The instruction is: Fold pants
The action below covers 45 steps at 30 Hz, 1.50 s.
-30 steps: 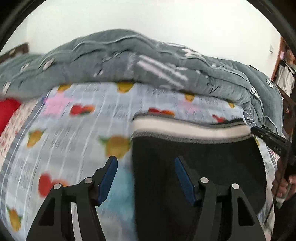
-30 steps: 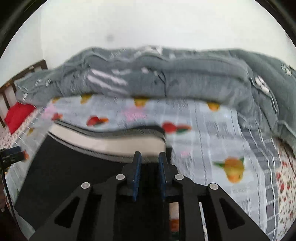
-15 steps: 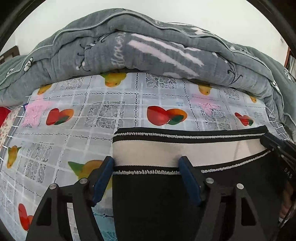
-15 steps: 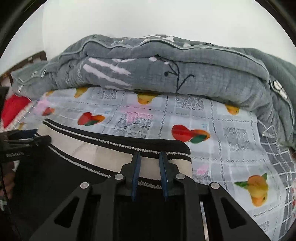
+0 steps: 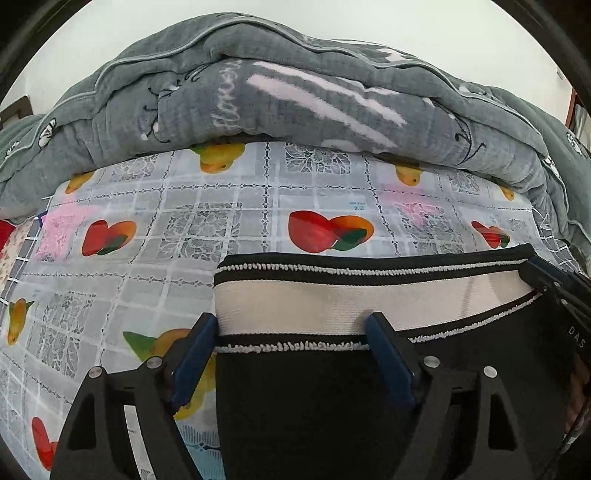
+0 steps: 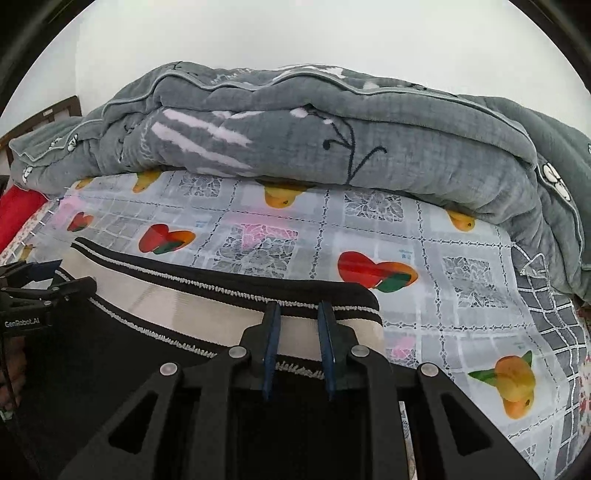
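On the fruit-print sheet [image 5: 155,236] the pants [image 5: 332,406] lay flat, waistband [image 5: 332,302] running crosswise; the left gripper [image 5: 291,354] had just been opening, released astride its left corner; the right gripper [image 6: 297,350] clenched the right corner.

Plain white wall [image 6: 295,33] behind, evenly lit. Bed covered by grey-checked sheet [image 5: 207,229] printed with red and orange fruit. Folded grey quilt [image 5: 295,99] heaped along the bed's far edge. Dark wooden headboard [image 6: 48,114] and red cushion [image 6: 16,210] at the left end.
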Available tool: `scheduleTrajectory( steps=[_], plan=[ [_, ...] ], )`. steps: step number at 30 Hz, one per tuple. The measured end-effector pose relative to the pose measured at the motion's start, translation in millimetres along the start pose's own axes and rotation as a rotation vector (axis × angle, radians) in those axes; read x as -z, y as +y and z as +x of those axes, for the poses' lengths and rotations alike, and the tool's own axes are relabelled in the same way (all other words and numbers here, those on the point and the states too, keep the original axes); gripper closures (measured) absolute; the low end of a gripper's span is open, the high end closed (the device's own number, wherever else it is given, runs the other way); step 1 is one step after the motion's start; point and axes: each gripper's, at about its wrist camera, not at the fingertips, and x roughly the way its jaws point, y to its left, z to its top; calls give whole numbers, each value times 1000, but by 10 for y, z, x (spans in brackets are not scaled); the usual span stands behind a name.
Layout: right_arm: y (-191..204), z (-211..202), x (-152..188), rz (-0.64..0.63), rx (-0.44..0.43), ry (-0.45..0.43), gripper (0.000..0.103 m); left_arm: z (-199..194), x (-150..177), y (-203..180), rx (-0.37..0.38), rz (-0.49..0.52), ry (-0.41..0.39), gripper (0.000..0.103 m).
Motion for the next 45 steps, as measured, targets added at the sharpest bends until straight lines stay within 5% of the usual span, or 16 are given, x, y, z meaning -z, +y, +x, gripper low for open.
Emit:
scheduleTrajectory(
  steps=[7, 11, 26, 31, 35, 41, 45],
  plan=[
    [-28, -69, -8, -7, -15, 29, 83, -155, 66, -26, 26, 29, 62, 22],
    [-41, -275, 67, -22, -26, 64, 81, -416, 346, -201, 33, 139, 98, 24],
    [29, -1130, 1099, 29, 0, 37, 78, -1243, 1476, -65, 124, 50, 55, 23],
    [-13, -1291, 1415, 89, -52, 60, 78, -1400, 1866, 24, 140, 60, 78, 22],
    [-37, -1362, 1535, 144, -75, 60, 78, -1514, 2151, -51, 35, 147, 45, 22],
    [54, -1497, 1685, 106, -58, 67, 78, -1544, 2137, 77, -66, 138, 30, 22],
    [35, -1535, 1715, 124, -62, 64, 78, -1495, 2067, -3, -61, 172, 7, 28]
  ],
)
